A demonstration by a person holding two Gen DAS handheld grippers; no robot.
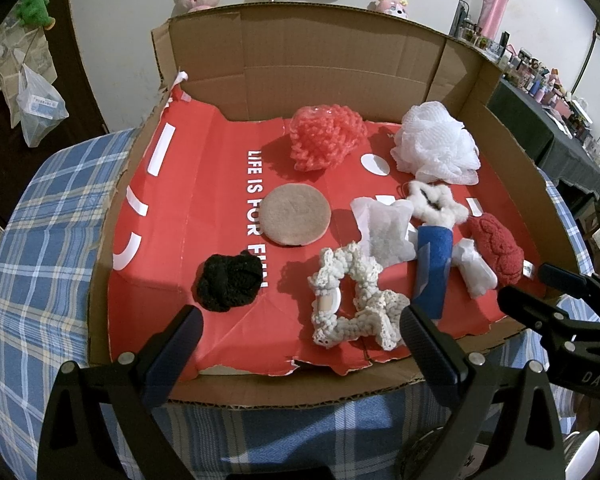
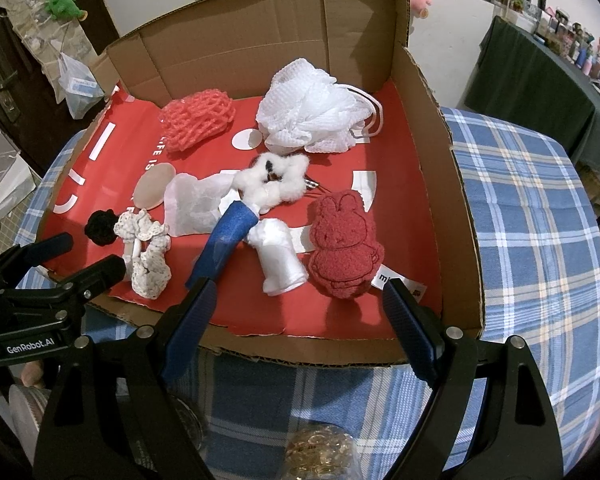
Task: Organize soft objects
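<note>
1. Plainly, the soft things all lie inside the open cardboard box (image 1: 332,60), on its red liner (image 1: 228,152). Toward 12 o'clock sit the pink mesh puff (image 1: 326,138) and the white bath pouf (image 1: 438,142). Near the centre lies the tan round pad (image 1: 295,215), and at 7 o'clock the black knit scrunchie (image 1: 229,282).
2. From 4 to 6 o'clock the things crowd each other: the cream lace scrunchie (image 1: 354,304), the white pouch (image 1: 388,232), the fluffy white scrunchie (image 1: 436,202), the blue roll (image 1: 432,272) and the red rabbit plush (image 2: 346,246) lie touching or overlapping.
3. As a judgement, this fits either a sort partly done, with the far things spaced out and the near cluster left, or a loose heap awaiting any ordering; the views do not settle which.
4. Any pick from the cluster calls for closing on one item alone, since the blue roll overlaps the fluffy scrunchie and a small white bundle (image 2: 280,258) beside it. Whether that bundle is cloth or plastic I cannot tell.
5. Left gripper (image 1: 300,328) hovers at the near box edge, at 6 o'clock, level and pointing in, released and holding nothing.
6. Right gripper (image 2: 296,300) hangs likewise at the near edge, spread wide and empty, aimed toward the rabbit plush and blue roll.
</note>
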